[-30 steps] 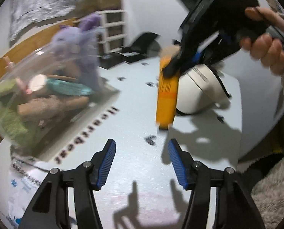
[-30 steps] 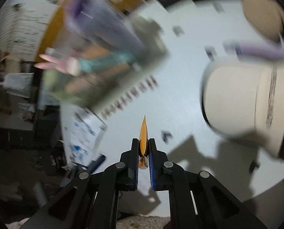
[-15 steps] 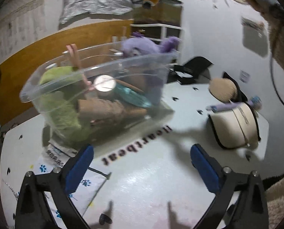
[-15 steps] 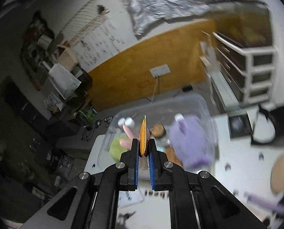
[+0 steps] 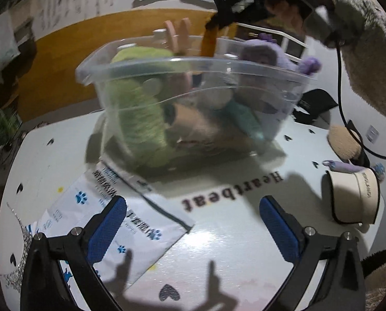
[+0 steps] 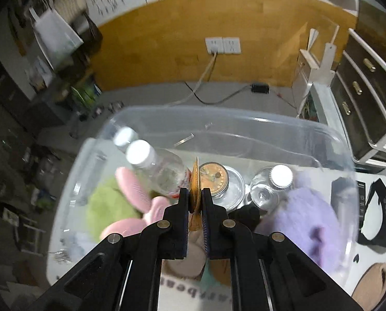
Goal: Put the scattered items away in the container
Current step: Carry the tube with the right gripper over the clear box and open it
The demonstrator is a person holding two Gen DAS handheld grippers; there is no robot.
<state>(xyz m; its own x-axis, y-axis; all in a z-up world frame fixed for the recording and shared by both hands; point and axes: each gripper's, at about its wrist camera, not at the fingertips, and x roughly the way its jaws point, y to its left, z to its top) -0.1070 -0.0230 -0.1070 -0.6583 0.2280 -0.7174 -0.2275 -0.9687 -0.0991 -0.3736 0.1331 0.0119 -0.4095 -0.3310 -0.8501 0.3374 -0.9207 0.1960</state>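
Note:
A clear plastic bin stands on the white table and holds plush toys, bottles and a jar. My right gripper is shut on a flat orange packet and holds it edge-on over the bin's open top. In the left wrist view the packet hangs from the right gripper just above the bin's back rim. My left gripper is wide open and empty, low over the table in front of the bin.
A white pouch with blue paw prints lies at the front left. A cream cap, a purple item and a tan puff lie at the right. A black item lies behind the bin.
My right gripper has carried the orange packet up from the table to over the bin. My left gripper has opened wide and pulled back from the bin.

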